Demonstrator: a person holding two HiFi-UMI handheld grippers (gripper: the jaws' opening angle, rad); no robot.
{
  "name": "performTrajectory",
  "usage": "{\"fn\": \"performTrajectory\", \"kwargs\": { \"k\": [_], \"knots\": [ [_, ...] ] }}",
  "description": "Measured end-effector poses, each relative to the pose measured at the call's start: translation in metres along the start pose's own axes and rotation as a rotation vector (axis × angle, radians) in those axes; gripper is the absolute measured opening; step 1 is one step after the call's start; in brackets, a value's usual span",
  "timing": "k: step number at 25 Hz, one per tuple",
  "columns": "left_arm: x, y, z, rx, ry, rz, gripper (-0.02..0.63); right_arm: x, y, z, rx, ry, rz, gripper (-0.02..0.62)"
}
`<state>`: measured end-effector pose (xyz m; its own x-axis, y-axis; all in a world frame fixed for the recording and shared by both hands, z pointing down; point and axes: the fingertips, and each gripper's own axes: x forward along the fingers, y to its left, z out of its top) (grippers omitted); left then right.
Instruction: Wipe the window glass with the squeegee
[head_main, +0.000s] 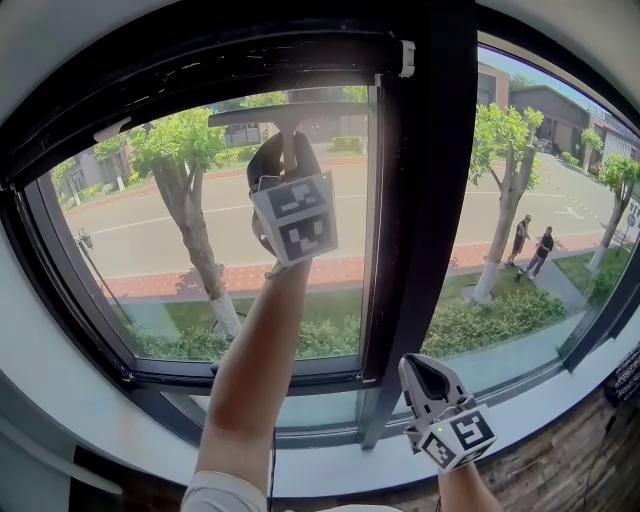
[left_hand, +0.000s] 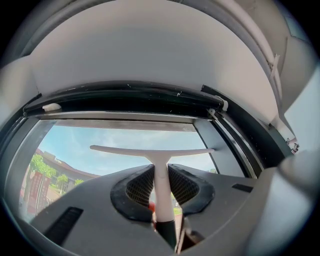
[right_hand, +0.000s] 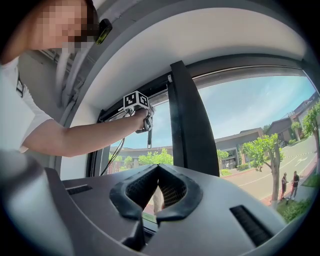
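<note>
The squeegee (left_hand: 156, 154) is pressing its blade high against the window glass (head_main: 150, 240), just under the top frame, its handle clamped upright in the left hand-held gripper (left_hand: 161, 187) on a raised arm. The right hand-held gripper (right_hand: 157, 172) is hanging low near the sill (head_main: 560, 385), beside the dark mullion (head_main: 425, 200), jaws together on nothing.

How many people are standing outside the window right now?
2. The first person stands just right of the tree trunk; the second person, further right. Others may be hidden.
</note>
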<state>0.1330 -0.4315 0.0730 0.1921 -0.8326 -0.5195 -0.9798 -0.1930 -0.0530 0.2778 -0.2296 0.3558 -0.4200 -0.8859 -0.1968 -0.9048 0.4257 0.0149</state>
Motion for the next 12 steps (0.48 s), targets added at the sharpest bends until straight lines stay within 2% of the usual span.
{"fn": "performTrajectory", "kwargs": {
  "k": [12],
  "knots": [
    [-0.011, -0.004, -0.023, 0.009, 0.010, -0.002, 0.092, 0.003, 0.004, -0.006, 0.009, 0.016, 0.010, 0.011]
  ]
}}
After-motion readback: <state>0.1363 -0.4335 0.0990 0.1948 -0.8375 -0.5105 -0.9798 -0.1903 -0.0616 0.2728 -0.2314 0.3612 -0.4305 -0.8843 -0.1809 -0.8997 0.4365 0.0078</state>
